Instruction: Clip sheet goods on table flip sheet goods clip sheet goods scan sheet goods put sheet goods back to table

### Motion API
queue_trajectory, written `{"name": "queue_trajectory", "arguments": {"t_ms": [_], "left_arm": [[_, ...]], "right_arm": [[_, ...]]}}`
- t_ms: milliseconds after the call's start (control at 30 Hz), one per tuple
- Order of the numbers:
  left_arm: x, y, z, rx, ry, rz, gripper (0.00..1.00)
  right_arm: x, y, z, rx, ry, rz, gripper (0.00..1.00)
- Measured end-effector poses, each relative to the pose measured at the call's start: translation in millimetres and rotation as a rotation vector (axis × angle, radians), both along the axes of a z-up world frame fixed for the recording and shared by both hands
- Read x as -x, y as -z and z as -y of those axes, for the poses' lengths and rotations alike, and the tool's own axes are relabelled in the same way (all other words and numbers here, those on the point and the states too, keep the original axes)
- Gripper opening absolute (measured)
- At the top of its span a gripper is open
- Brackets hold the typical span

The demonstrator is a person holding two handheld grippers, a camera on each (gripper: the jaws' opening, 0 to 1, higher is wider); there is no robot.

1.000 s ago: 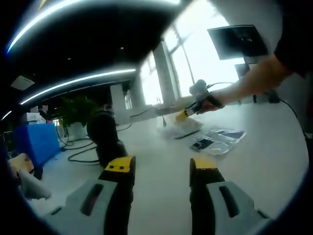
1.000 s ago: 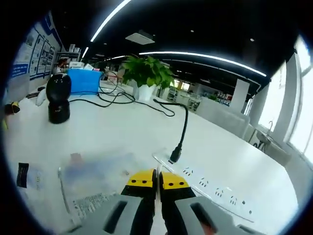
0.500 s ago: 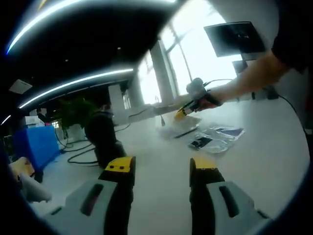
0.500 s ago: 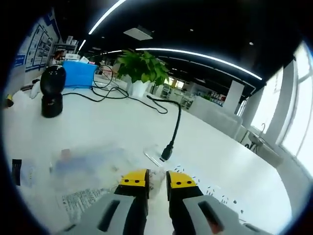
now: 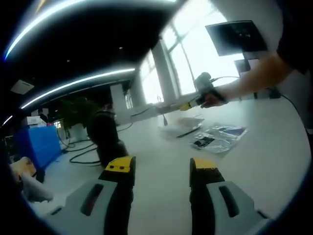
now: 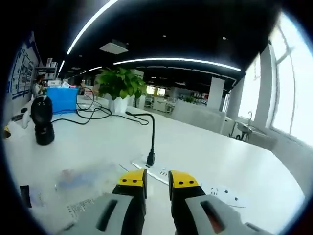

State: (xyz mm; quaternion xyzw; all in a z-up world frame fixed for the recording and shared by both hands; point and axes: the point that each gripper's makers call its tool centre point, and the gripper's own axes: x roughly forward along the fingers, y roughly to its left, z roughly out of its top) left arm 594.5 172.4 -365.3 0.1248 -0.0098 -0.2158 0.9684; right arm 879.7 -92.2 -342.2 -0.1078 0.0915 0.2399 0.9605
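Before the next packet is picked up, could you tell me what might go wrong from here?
The clear packets lie overlapping on the table, so the open right gripper might clip two at once. The power strip and its black cable sit just ahead of its jaws and could be snagged.

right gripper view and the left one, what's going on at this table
A person is working at a white table with a two-jaw gripper in each hand. The right gripper, jaws slightly apart and holding nothing, hangs just above a clear sheet packet lying flat near a power strip. The left gripper waits open over bare table, with more packets ahead of it. A black scanner stands further off.
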Motion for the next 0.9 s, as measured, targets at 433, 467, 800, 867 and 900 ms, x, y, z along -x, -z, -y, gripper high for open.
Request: {"name": "queue_trajectory", "arguments": {"t_ms": [433,467,800,867,900], "left_arm": [[0.1,-0.4,-0.2,-0.006,0.005,0.001,0.37],[0.0,-0.5,-0.5,-0.004,0.004,0.001,0.37],[-0.2,-1.3,-0.9,0.0,-0.002,0.0,0.37],[-0.1,-1.4,-0.6,-0.004,-0.003,0.001,0.37],[0.1,-1.5,-0.3,-0.006,-0.004,0.002,0.37]], "right_arm": [[29.0,40.7,-62.2,-0.073,-0.077,-0.12,0.69],[29.4,43.2,-64.5,-0.07,-0.082,-0.121,0.71],[38.6,41.3,-76.4,-0.032,-0.121,-0.112,0.79],[42.8,46.4,-79.3,-0.032,-0.128,-0.132,0.79],[42.7,49.1,-79.0,-0.028,-0.127,-0.139,0.79]]}}
